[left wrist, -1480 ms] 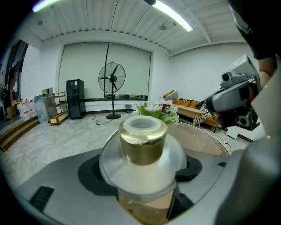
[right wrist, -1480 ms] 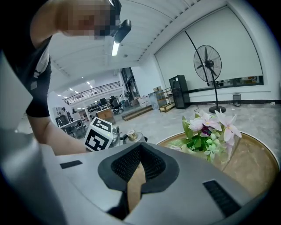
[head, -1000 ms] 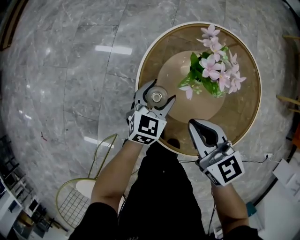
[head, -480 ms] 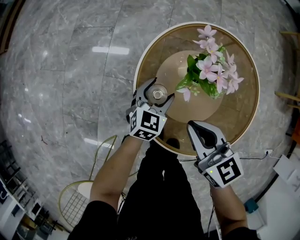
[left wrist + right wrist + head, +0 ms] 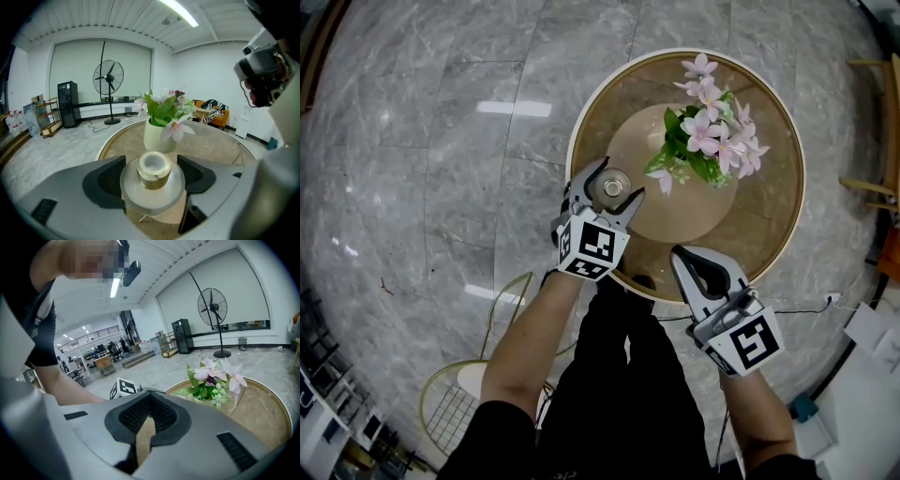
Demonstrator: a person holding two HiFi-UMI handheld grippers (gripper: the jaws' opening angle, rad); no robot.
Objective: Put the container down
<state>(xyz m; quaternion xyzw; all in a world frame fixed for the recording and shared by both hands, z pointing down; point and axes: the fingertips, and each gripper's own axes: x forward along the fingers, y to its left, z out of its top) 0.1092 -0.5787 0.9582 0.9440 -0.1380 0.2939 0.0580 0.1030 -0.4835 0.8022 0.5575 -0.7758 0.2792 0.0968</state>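
Observation:
A small clear container (image 5: pixel 613 187) with a gold neck sits between the jaws of my left gripper (image 5: pixel 612 188), which is shut on its round body. It is over the left edge of the round table (image 5: pixel 577 127); I cannot tell whether it touches the top. In the left gripper view the container (image 5: pixel 153 174) fills the gap between the dark pads of the left gripper (image 5: pixel 152 180). My right gripper (image 5: pixel 688 259) is at the table's near edge, shut with nothing in it. Its jaws meet in the right gripper view (image 5: pixel 145 427).
A white vase of pink flowers (image 5: pixel 705 141) stands near the table's middle, just beyond the container (image 5: pixel 157 133). A gold wire chair (image 5: pixel 469 375) is on the marble floor at lower left. A wooden chair (image 5: pixel 874 187) is at the right edge. A standing fan (image 5: pixel 108 77) is far back.
Almost nothing: the head view drifted a little, and the left gripper stays shut on the container at the table's left edge. The right gripper has held its place.

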